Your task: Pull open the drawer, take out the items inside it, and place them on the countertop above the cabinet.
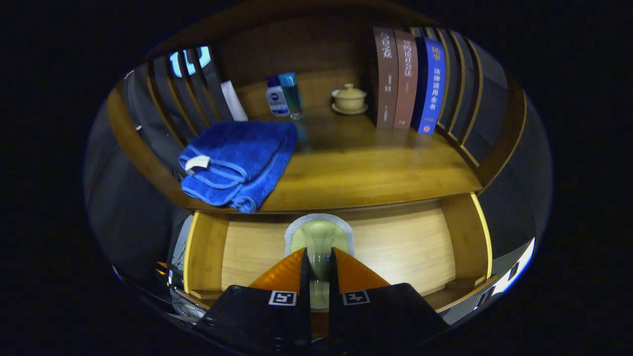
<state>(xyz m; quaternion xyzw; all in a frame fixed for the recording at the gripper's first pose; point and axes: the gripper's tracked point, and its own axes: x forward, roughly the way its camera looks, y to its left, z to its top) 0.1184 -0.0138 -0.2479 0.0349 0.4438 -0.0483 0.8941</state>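
Note:
The wooden drawer [395,247] stands pulled open beneath the countertop [366,173]. A pale green packet with a silvery rim [319,232] is over the drawer's middle, rising just ahead of my fingers. My gripper [319,259] is shut on the packet's lower part, and both orange fingers [282,272] press its sides across a narrow gap. The lower end of the packet shows between the black finger bases. The drawer floor around the packet is bare wood.
A folded blue towel [237,160] lies on the countertop's left and overhangs its front edge above the drawer. Further back stand two small bottles [283,96], a lidded tea cup on a saucer [349,99] and three upright books [408,79]. Slatted wooden sides enclose the shelf.

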